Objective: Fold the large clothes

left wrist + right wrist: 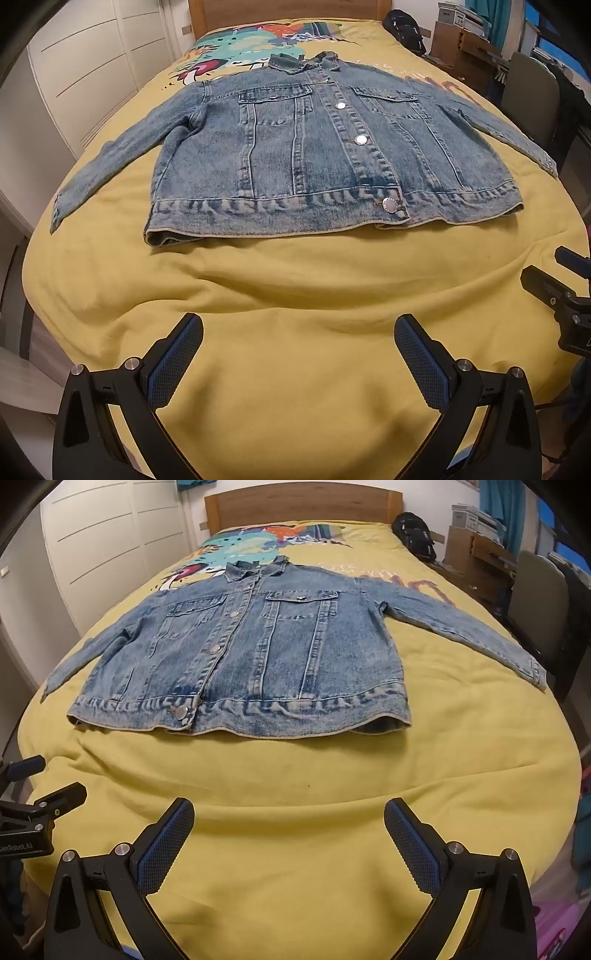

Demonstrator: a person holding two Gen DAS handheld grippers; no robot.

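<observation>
Faintly, "GenRobot.AI" shows on the left claw [22,805]. The jacket [325,147], faded blue denim, lies buttoned and flat on the bed [295,280], sleeves spread. Both claws, right [289,845] too, gape empty.

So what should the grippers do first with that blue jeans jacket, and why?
Probably reach the left hand-held gripper forward to the left sleeve cuff of the blue denim jacket. The jacket lies flat and buttoned on the yellow bedspread, both sleeves spread out, and both grippers are open and holding nothing, short of its hem. Sleeves likely fold in first.
</observation>
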